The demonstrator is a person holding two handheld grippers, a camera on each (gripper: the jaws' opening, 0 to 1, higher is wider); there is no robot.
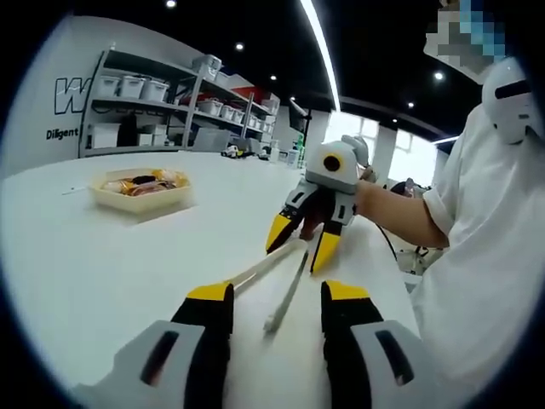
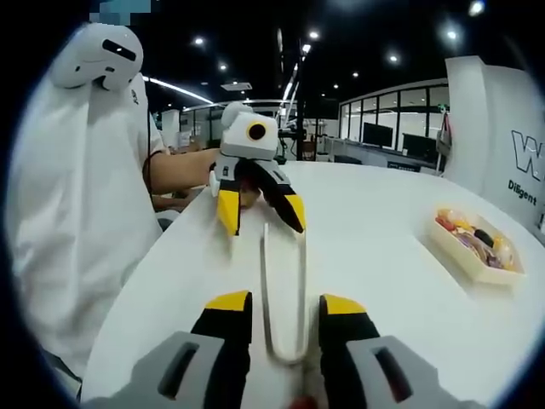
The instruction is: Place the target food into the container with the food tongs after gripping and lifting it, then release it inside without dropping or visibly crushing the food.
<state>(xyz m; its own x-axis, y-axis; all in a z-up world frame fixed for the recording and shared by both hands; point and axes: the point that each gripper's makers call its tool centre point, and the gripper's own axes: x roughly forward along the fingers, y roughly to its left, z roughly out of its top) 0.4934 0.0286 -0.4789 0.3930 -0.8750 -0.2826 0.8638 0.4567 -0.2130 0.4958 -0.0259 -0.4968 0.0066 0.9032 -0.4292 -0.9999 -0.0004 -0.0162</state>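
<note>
Both your tools, left and right, gape around light, springy tongs mid-surface; grip both arms.

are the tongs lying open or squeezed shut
Open: the tongs lie flat on the table, arms spread apart in a U, with neither gripper squeezing them.

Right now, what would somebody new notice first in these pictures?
Probably the two yellow-tipped claws facing each other over a pair of metal food tongs lying on the white table. The right claw hovers open at one end, the left claw at the other. A tray of food sits farther off.
</note>
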